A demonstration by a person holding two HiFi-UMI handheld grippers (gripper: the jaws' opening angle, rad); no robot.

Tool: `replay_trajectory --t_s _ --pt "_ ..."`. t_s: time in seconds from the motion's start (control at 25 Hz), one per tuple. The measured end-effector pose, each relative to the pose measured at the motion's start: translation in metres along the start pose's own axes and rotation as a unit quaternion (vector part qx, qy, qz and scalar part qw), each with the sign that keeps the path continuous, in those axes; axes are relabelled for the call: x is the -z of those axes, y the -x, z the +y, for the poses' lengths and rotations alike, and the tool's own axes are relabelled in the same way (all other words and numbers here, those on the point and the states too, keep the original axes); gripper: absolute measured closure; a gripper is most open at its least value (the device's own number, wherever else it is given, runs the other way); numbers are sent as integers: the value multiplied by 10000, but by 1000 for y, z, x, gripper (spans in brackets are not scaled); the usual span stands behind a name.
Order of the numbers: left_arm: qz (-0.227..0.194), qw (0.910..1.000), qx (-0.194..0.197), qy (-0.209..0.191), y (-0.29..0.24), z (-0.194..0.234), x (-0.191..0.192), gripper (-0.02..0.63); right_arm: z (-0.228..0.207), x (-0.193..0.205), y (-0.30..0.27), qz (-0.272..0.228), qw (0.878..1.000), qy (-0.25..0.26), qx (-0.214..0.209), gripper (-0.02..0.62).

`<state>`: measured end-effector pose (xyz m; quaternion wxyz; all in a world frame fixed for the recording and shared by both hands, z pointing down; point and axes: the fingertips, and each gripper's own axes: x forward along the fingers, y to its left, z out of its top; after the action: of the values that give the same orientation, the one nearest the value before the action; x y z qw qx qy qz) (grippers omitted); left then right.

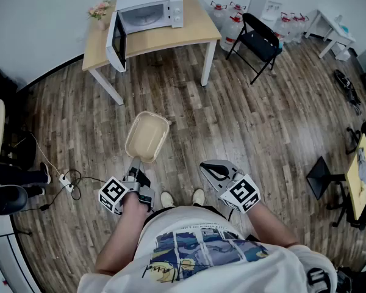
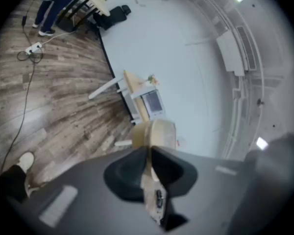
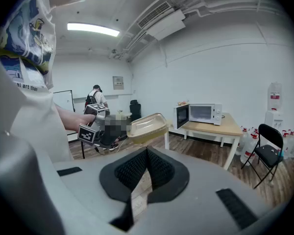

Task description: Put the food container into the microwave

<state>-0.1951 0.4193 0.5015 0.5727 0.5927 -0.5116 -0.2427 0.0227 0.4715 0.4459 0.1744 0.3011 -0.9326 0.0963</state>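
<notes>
**Desk:** Where is the food container at this moment?

**Photographer:** In the air above the wood-plank floor, out in front of the person and well apart from the microwave. It is beige, with its bare inside facing up. The left gripper has its jaws clamped on the near rim. In the left gripper view that rim runs edge-on between the two dark pads.

**Desk:** And the right gripper?

**Photographer:** It is held low beside the left one, clear of the container. Its ribbed pads meet at the tips, with nothing between them.

**Desk:** How does the microwave stand?

**Photographer:** It is white and sits on a light wooden table by the far wall. Its door is swung wide open toward the left of the head view. A small bunch of flowers sits beside it at the table's corner.

**Desk:** What else is in the room?

**Photographer:** A black folding chair stands to the right of the table, with large water bottles along the wall behind it. A power strip and its cable lie on the floor at the left. The person wears a white printed T-shirt.
</notes>
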Motion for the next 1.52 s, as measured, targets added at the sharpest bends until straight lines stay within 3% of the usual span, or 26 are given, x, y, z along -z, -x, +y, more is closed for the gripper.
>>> replay_trajectory --t_s 0.4,0.64,0.76,1.0,1.52 --pt "58 9999 61 -55 34 31 -53 568 57 -23 -55 139 9998 155 37 588" --pt "183 9998 2 -21 31 53 -69 568 64 -32 -71 17 9995 -26 314 586" --pt "239 9997 -61 59 21 59 -68 568 58 -29 -76 79 9994 -113 308 537" --pt "171 9999 -21 -5 -25 39 -61 568 3 -29 -79 25 9998 -110 175 548" --pt "-167 9998 -81 -51 -173 -41 -34 568 -189 -32 -63 -78 9996 -156 -203 566"
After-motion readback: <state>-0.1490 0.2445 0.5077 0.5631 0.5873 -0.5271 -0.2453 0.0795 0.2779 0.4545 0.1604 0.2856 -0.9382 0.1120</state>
